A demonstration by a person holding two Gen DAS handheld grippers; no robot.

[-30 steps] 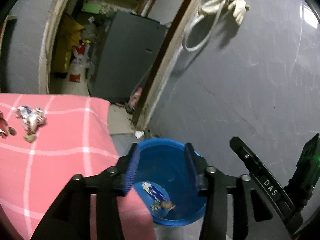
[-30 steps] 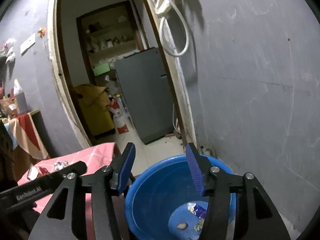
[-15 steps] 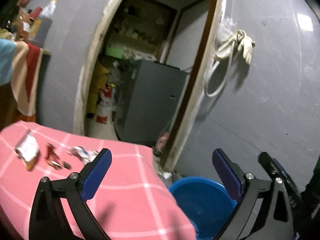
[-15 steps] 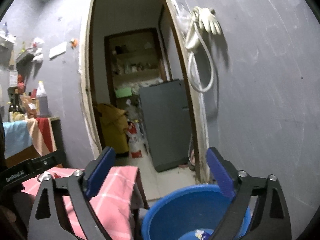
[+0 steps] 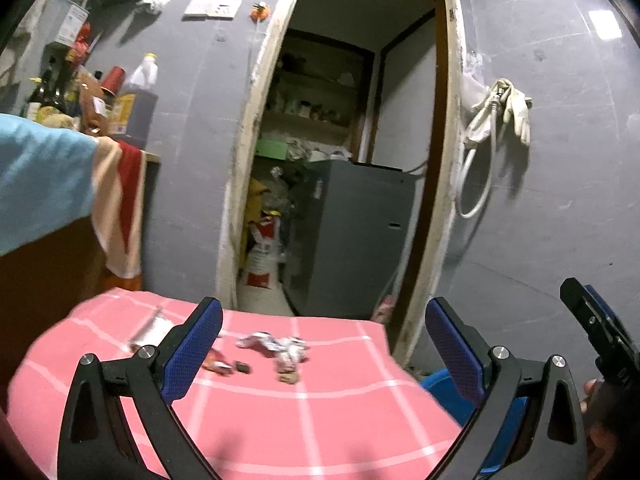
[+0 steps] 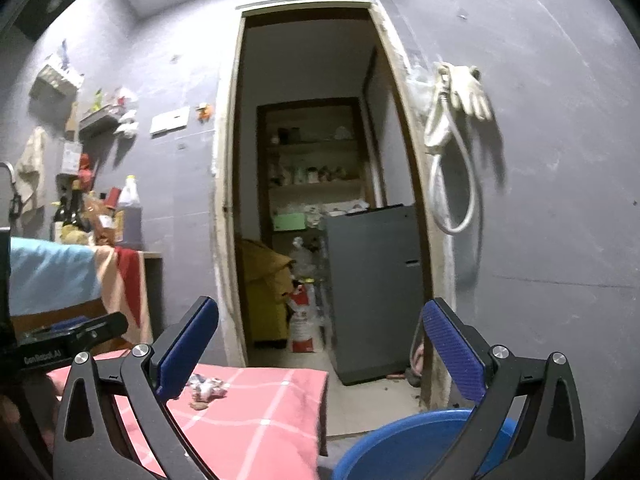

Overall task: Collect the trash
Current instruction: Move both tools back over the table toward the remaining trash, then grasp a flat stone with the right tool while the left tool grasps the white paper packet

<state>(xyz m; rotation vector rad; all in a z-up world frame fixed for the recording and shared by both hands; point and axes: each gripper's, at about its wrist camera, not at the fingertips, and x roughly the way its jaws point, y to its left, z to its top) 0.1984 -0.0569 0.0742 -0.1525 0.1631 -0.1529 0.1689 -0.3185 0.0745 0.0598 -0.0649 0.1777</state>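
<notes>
My left gripper (image 5: 320, 344), black-framed with blue ribbed pads, is spread wide with nothing between its fingers. I hold it that way, I think, because the next scrap has to fit between the pads before I squeeze. My right gripper (image 6: 316, 344) is spread just as wide and carries nothing; it hangs over the gap between table edge and tub.

Just below that right gripper sits the round blue plastic basin (image 6: 404, 440), on the floor beside the table's corner (low and close, so a dropped wrapper should fall straight in). The left view shows only a sliver of it (image 5: 436, 384).

The table wears a pink cloth with thin white checks (image 5: 300, 420), soft and a little rumpled at its edge. The trash lies toward its far side: a crumpled white-and-blue wrapper (image 5: 276, 346), a small brown crumb-like lump (image 5: 289, 378) just in front of it, a tiny dark piece (image 5: 242, 368), an orange-red scrap (image 5: 216, 364) partly behind my left pad, and a blurred pale flat wrapper (image 5: 150, 330) farther left. All of it is ahead of my left gripper, untouched.

Beyond stands a dull grey plastered wall (image 5: 192, 160) with a worn, pale-framed doorway (image 6: 312, 160). Through it I see a grey metal cabinet (image 6: 372, 288) and cluttered shelves. A cream rubber glove and looped white hose (image 6: 456, 120) hang beside the frame.
</notes>
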